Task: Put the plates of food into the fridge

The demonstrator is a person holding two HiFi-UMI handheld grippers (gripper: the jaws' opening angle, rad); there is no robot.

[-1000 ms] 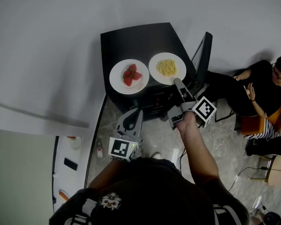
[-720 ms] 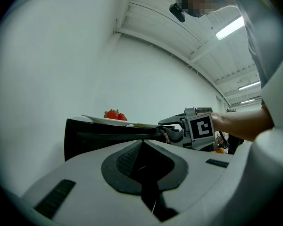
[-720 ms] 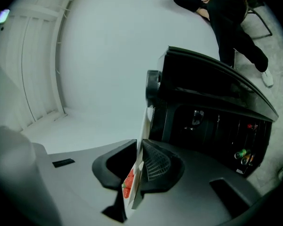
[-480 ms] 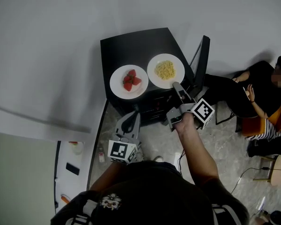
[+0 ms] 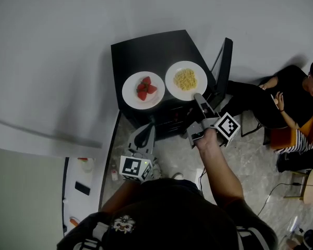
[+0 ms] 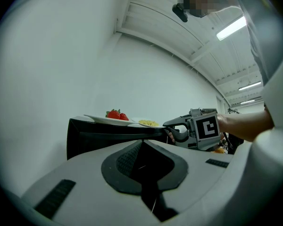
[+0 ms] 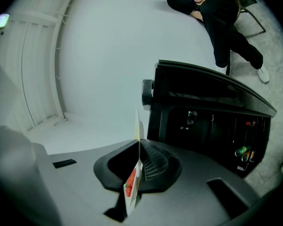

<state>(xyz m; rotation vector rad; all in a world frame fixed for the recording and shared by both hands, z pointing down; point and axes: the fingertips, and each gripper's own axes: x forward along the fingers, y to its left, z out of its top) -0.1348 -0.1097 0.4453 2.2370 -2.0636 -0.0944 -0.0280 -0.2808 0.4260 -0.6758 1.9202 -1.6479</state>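
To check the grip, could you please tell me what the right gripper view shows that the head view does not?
Only the right gripper view: bottles inside the fridge, and the right gripper, jaws just closed, pinching the rim of the plate. Only the head view: the left gripper, clear of the plate. Both: the fridge, the gripped plate and a seated person.

Black shirt (image 5: 169, 207) with small white chest emblem (image 5: 124, 223)

Bare lab-like room: white wall (image 5: 68, 35), ceiling strip lights (image 6: 231, 28), seated onlooker (image 5: 295, 95).
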